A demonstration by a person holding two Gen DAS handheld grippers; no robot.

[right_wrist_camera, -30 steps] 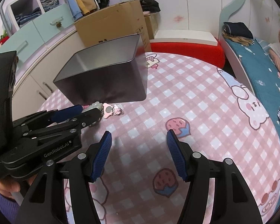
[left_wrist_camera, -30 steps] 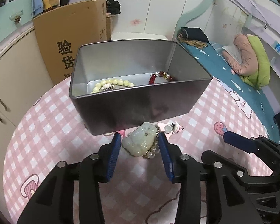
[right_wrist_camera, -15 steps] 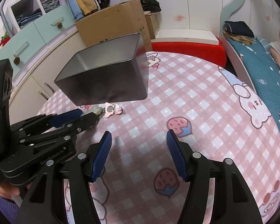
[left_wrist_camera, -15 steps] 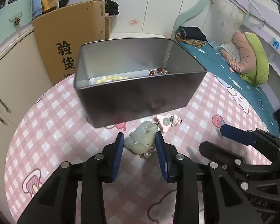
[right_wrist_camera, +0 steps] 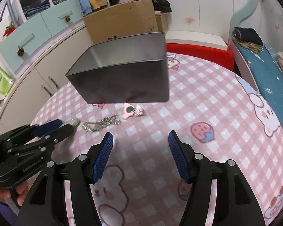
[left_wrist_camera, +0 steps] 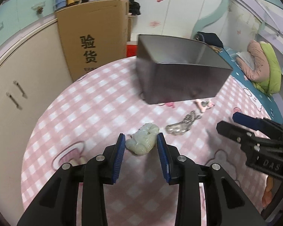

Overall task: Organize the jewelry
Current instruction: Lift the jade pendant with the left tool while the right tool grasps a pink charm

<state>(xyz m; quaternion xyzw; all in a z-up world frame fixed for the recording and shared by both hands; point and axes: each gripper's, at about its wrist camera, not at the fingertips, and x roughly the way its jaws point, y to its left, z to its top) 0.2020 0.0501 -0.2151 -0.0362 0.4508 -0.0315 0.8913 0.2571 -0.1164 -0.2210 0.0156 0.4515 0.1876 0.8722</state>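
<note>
A pale green jade pendant (left_wrist_camera: pixel 142 141) sits between the blue pads of my left gripper (left_wrist_camera: pixel 141 144), which is shut on it just above the pink checked tablecloth (left_wrist_camera: pixel 96 111). A silver chain (left_wrist_camera: pixel 183 124) lies to its right, and shows in the right wrist view (right_wrist_camera: pixel 101 123). A pink star charm (right_wrist_camera: pixel 131 110) lies by the grey metal tin (right_wrist_camera: pixel 122 79), which also shows in the left wrist view (left_wrist_camera: pixel 179 75). My right gripper (right_wrist_camera: pixel 140 145) is open and empty over the cloth.
A cardboard box (left_wrist_camera: pixel 96 37) stands behind the table at the left, by cream cabinets (left_wrist_camera: pixel 13 75). A bed (left_wrist_camera: pixel 258 69) is at the right. A red cushion (right_wrist_camera: pixel 198 53) lies beyond the table's far edge.
My left gripper has closed on the jade pendant and pulled it back and left, away from the tin. The silver chain now lies uncovered. The right gripper stayed open.
</note>
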